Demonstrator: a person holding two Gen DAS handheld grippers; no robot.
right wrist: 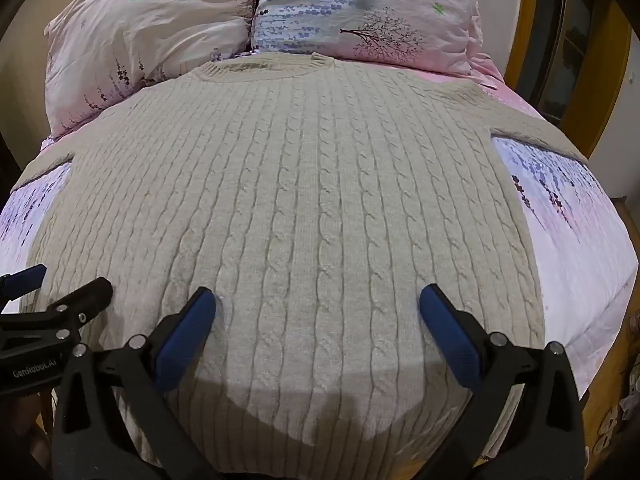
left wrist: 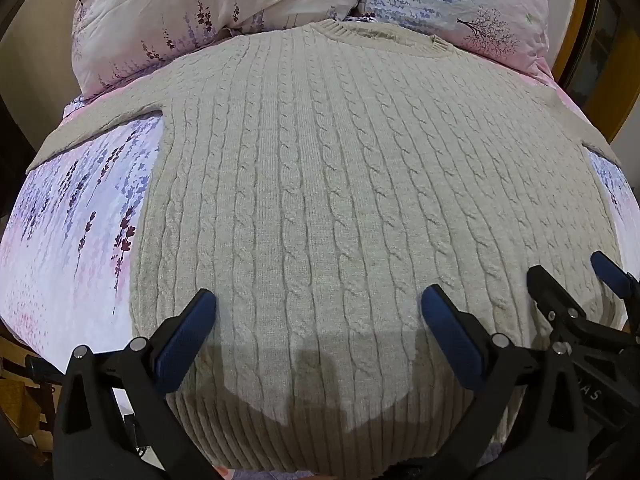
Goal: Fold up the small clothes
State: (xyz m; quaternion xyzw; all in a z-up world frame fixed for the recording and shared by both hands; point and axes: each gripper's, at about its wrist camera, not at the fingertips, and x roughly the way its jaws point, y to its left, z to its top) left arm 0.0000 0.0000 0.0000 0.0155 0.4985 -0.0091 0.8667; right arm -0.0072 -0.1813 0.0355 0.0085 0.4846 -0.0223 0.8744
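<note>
A beige cable-knit sweater point(left wrist: 320, 168) lies flat and spread on the bed, collar at the far end, ribbed hem nearest me; it also fills the right wrist view point(right wrist: 304, 184). Its sleeves stretch out to both sides. My left gripper point(left wrist: 318, 304) is open and empty, hovering over the lower part of the sweater near the hem. My right gripper point(right wrist: 318, 304) is open and empty too, over the same lower part, just right of the left one. The right gripper also shows in the left wrist view point(left wrist: 568, 276), and the left gripper shows in the right wrist view point(right wrist: 68, 278).
The bed has a pink and lilac floral sheet point(left wrist: 76, 208). Two floral pillows point(left wrist: 192, 12) point(right wrist: 360, 8) lie at the head, just beyond the collar. A wooden frame point(right wrist: 532, 40) stands to the right of the bed. The bed's near edge is below the hem.
</note>
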